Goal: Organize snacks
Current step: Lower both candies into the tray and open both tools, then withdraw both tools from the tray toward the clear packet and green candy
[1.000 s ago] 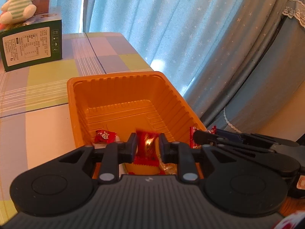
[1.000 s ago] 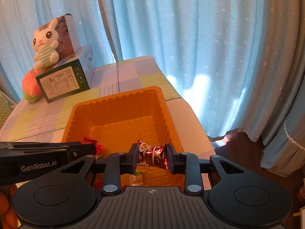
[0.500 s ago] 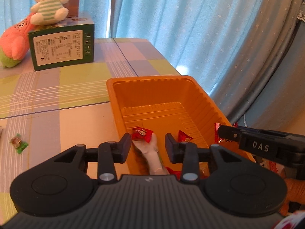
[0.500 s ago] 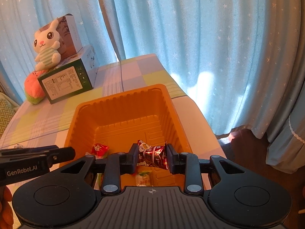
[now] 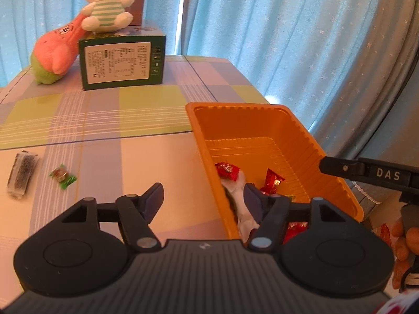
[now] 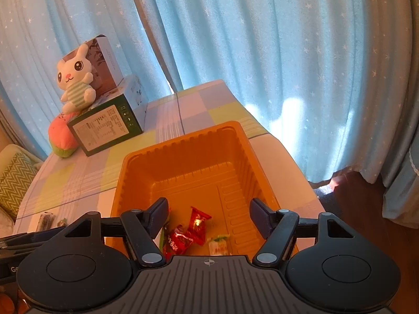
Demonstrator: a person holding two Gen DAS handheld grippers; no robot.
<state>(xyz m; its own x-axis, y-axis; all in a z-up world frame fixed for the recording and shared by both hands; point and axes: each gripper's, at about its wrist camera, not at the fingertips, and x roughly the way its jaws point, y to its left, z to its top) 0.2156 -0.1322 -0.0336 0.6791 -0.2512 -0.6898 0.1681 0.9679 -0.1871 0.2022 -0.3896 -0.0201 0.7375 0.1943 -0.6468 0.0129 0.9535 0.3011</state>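
Observation:
An orange plastic tray (image 5: 262,120) (image 6: 183,157) stands near the table's right edge and holds several wrapped snacks, among them red candies (image 5: 227,170) (image 6: 199,222) and a green-white one (image 6: 218,244). My left gripper (image 5: 203,197) is open and empty, straddling the tray's left wall. My right gripper (image 6: 208,210) is open and empty above the tray's near end. A green candy (image 5: 62,175) and a dark wrapped bar (image 5: 22,173) lie on the table left of the tray.
A green box (image 5: 121,61) with a plush bunny (image 5: 107,5) on top and a pink plush (image 5: 56,49) stand at the table's back. Blue curtains (image 6: 262,52) hang behind. The table edge runs close to the tray's right side.
My right gripper has opened and the dark red snack it held has dropped into the tray. My left gripper, empty after releasing its candy, has swung left and opened wider.

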